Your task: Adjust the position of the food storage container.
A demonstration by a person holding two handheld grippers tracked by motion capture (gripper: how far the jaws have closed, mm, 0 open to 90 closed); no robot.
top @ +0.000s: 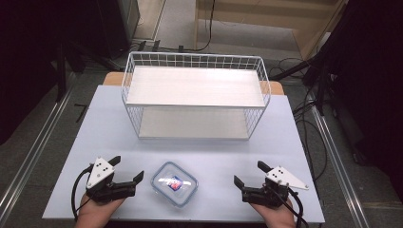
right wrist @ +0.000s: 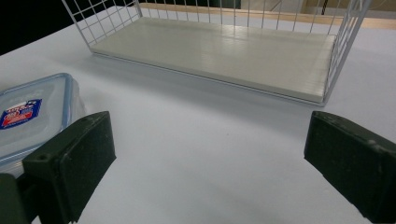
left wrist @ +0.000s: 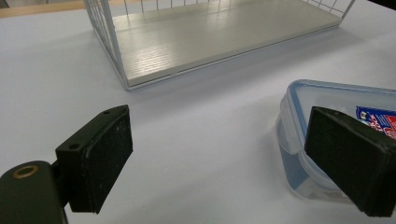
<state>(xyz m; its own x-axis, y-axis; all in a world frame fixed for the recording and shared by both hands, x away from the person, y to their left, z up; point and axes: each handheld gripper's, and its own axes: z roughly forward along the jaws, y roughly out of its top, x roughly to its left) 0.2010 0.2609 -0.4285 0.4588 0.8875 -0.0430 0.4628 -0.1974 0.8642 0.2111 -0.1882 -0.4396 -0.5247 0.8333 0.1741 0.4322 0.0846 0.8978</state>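
A clear plastic food box [top: 174, 183] with a blue-edged lid and a red and blue label lies on the white table near the front edge, between the two grippers. My left gripper [top: 127, 169] rests on the table to its left, jaws wide apart and empty. In the left gripper view the food box [left wrist: 303, 121] sits just behind the right jaw. My right gripper [top: 251, 173] rests to the right of the box, open and empty. In the right gripper view the box [right wrist: 32, 116] lies behind the left jaw.
A white wire rack [top: 195, 95] with two pale shelves stands at the middle back of the table [top: 109, 128]. Its lower shelf [left wrist: 205, 37] faces both grippers and also appears as the lower shelf [right wrist: 219, 56]. Cables and dark stands lie on the floor around the table.
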